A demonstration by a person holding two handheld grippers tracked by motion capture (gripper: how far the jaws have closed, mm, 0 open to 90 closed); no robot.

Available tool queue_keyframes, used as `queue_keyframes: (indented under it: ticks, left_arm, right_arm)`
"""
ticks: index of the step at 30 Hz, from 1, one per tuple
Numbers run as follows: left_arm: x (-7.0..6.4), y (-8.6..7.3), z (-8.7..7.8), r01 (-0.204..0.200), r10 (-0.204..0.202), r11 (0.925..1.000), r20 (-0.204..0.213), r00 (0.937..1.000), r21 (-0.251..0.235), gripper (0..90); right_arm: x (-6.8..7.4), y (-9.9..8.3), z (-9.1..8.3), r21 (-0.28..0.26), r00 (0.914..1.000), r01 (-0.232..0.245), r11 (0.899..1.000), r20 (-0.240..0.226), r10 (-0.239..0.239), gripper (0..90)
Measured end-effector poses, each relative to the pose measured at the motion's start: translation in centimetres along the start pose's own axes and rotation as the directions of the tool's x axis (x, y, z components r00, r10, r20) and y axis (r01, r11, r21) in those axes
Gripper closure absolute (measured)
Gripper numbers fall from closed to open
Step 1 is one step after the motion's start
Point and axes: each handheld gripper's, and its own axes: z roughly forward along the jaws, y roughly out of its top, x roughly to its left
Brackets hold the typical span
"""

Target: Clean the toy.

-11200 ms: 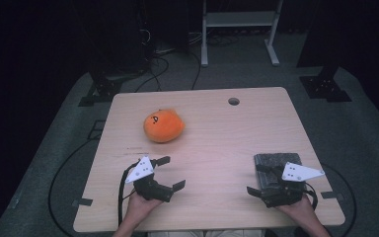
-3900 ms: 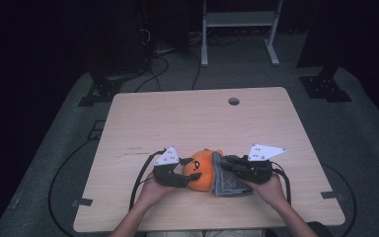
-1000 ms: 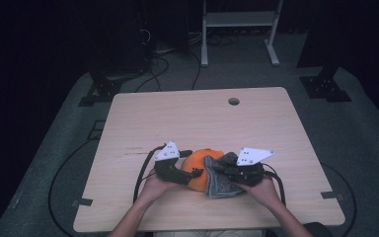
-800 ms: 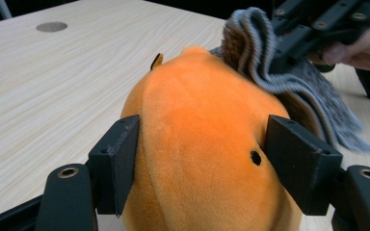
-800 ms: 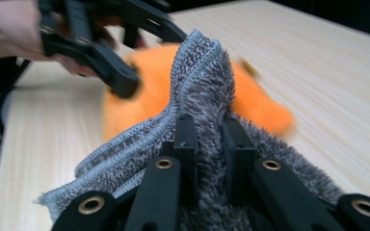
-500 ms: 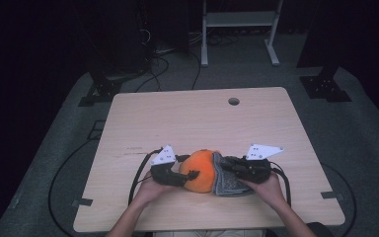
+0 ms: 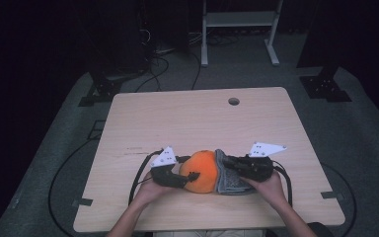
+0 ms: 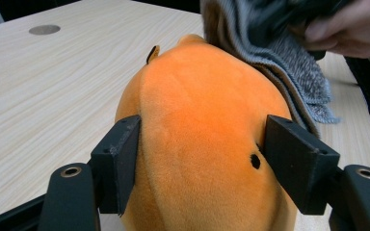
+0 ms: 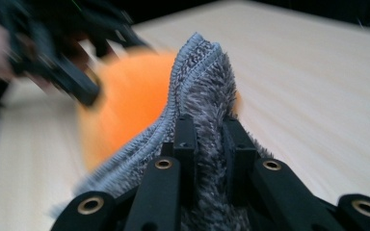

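Left hand-held gripper (image 8: pixel 200 159) squeezes the orange plush (image 8: pixel 202 144); the right gripper view shows right hand-held gripper (image 9: pixel 207 132) pinching grey cloth (image 9: pixel 200 91).

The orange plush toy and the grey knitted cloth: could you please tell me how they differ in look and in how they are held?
The orange plush toy is rounded and smooth; the grey knitted cloth is flat, layered and fuzzy. The left gripper spans the toy with wide jaws; the right gripper pinches the cloth with narrow jaws. Both are soft, and they touch.
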Motion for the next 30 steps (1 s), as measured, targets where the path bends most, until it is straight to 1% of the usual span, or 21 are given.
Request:
queue_keyframes:
  ticks: [1,4,8,9,10,11,13,14,16,17,18,19,22,23,24,25,26,27,28,29,30]
  left_arm:
    - [-0.3,0.1,0.1,-0.013,0.013,0.9999,0.006,0.9999,-0.003,30.9]
    - [-0.4,0.1,0.2,-0.015,0.015,0.9999,0.013,0.9998,-0.006,29.1]
    - [0.5,0.6,0.4,0.076,-0.077,0.9961,0.028,0.9966,0.044,4.1]
    - [0.8,0.5,0.6,0.114,-0.117,0.9917,0.052,0.9917,0.06,2.2]
    - [0.8,0.5,0.6,0.114,-0.117,0.9917,0.052,0.9917,0.06,2.2]
    - [0.9,0.2,1.1,0.145,-0.152,0.9859,0.082,0.9851,0.084,4.9]
    - [0.4,0.2,1.0,0.077,-0.079,0.996,0.057,0.9952,0.045,17.8]
    - [0.4,0.2,1.0,0.077,-0.079,0.996,0.057,0.9952,0.045,26.0]
    - [0.0,0.7,0.6,0.021,-0.022,0.9996,0.019,0.9996,0.017,31.2]
    - [-0.5,1.0,0.4,-0.033,0.033,0.9995,-0.028,0.9991,-0.005,33.6]
    - [-0.9,1.3,0.4,-0.089,0.088,0.996,-0.076,0.9933,-0.011,34.6]
    - [-1.7,1.6,0.7,-0.168,0.165,0.9858,-0.127,0.978,-0.011,34.5]
    - [-2.0,1.6,1.3,-0.172,0.169,0.9849,-0.098,0.9807,-0.018,33.1]
    - [-2.3,1.3,1.8,-0.159,0.157,0.9872,-0.065,0.9854,-0.014,31.5]
    - [-2.3,1.3,1.8,-0.159,0.157,0.9872,-0.065,0.9854,-0.014,28.2]
    - [-2.2,1.3,2.0,-0.125,0.124,0.9921,-0.041,0.9914,-0.008,21.9]
    - [-2.2,1.3,2.0,-0.125,0.124,0.9921,-0.041,0.9914,-0.008,15.2]
    - [-1.5,1.4,1.7,-0.033,0.033,0.9992,-0.004,0.9994,-0.022,10.4]
    - [-1.5,1.4,1.7,-0.033,0.033,0.9992,-0.004,0.9994,-0.022,10.7]
    - [-1.0,1.3,1.3,0.007,-0.006,0.9991,0.012,0.9999,-0.041,15.8]
    - [-1.0,1.3,1.3,0.007,-0.006,0.9991,0.012,0.9999,-0.041,22.2]
  right_arm:
    - [0.6,0.7,0.1,-0.051,0.9994,0.012,0.999,-0.03,-0.013,78.0]
    - [0.9,0.9,0.7,-0.03,0.9987,0.025,0.999,-0.043,-0.026,78.0]
    - [1.5,0.3,1.0,0.018,0.9976,0.059,0.998,-0.038,-0.058,78.3]
    - [1.6,0.3,0.8,0.021,0.9971,0.066,0.998,-0.039,-0.065,78.3]
    - [1.6,0.2,0.7,0.019,0.9967,0.07,0.997,-0.041,-0.07,78.3]
    - [1.5,0.1,0.6,0.022,0.9971,0.067,0.998,-0.039,-0.066,78.3]
    - [1.3,0.1,0.5,0.03,0.9974,0.064,0.998,-0.036,-0.063,78.4]
    - [1.3,0.1,0.5,0.03,0.9974,0.064,0.998,-0.036,-0.063,78.4]
    - [1.1,0.3,0.1,0.022,0.998,0.06,0.998,-0.024,-0.059,78.5]
    - [1.2,0.7,-0.3,0.005,0.9978,0.065,0.998,-0.016,-0.065,78.5]
    - [1.5,1.2,-0.9,-0.035,0.9965,0.083,0.996,-0.003,-0.083,78.6]
    - [2.0,2.1,-1.5,-0.088,0.9937,0.111,0.99,-0.007,-0.112,78.6]
    - [2.7,2.8,-1.0,-0.103,0.9901,0.138,0.985,-0.01,-0.14,78.5]
    - [2.8,2.8,-0.5,-0.092,0.9892,0.144,0.985,-0.016,-0.146,78.5]
    - [2.8,2.8,-0.5,-0.092,0.9892,0.144,0.985,-0.016,-0.146,78.5]
    - [2.8,2.3,0.5,-0.049,0.9895,0.141,0.989,-0.024,-0.143,78.5]
    - [2.8,2.0,0.9,-0.042,0.9906,0.131,0.99,-0.033,-0.133,78.5]
    - [2.7,1.8,1.1,-0.036,0.9912,0.124,0.992,-0.042,-0.125,78.5]
    - [2.7,1.8,1.1,-0.036,0.9912,0.124,0.992,-0.042,-0.125,78.5]
    - [2.9,1.8,1.3,-0.033,0.9896,0.137,0.99,-0.04,-0.138,78.5]
    - [2.9,1.8,1.3,-0.033,0.9896,0.137,0.99,-0.04,-0.138,78.5]
